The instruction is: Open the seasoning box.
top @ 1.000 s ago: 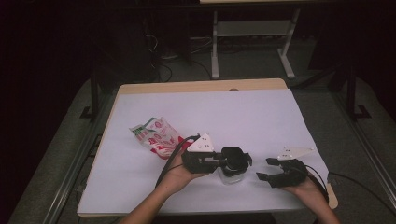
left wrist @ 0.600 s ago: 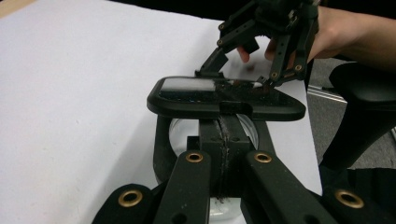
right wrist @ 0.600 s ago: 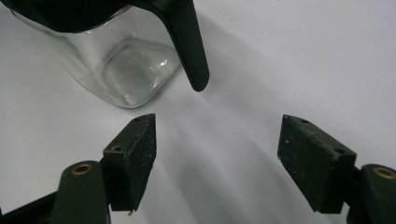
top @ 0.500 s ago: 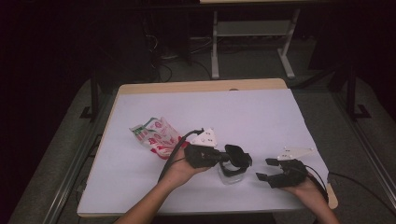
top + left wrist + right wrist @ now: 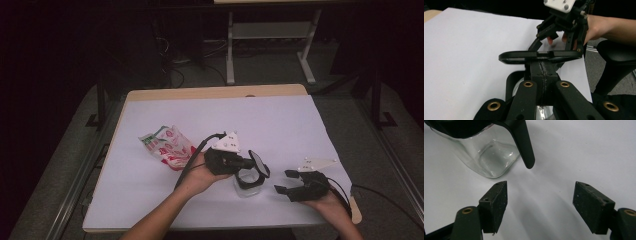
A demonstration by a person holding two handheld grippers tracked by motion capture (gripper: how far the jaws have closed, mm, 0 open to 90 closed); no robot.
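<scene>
In the high view, a clear glass jar [image 5: 247, 186] is seen standing on the white worktop [image 5: 280, 125] near the front edge, with a black lid [image 5: 258, 164] held tilted just above its mouth by the left gripper [image 5: 248, 162]; the right gripper [image 5: 285, 182] is rested just beside the jar on its right, fingers spread and nothing between them, and a red-and-white packet [image 5: 167, 146] lies apart to the left. A risk is judged here — the jar is braced by nothing, so a sideways push from the lid could slide or tip it toward the near edge. In the left gripper view, the fingers [image 5: 529, 96] are seen pressed together on a narrow tab of the lid [image 5: 540, 56], whose rim runs level across the frame, with the jar's glass [image 5: 544, 112] glimpsed below and the other gripper [image 5: 564, 27] farther off by a hand [image 5: 596, 27]. The hold is thin, so the lid could be twisted or dropped if it is pressed down off-centre. In the right gripper view, the two fingers [image 5: 495, 205] are shown wide apart over bare worktop, with the jar [image 5: 489, 157] ahead and to the left and a black handle-like part [image 5: 524, 142] hanging beside it. If these fingers are closed from here, the jar would be missed — or clipped at its corner and knocked aside.
</scene>
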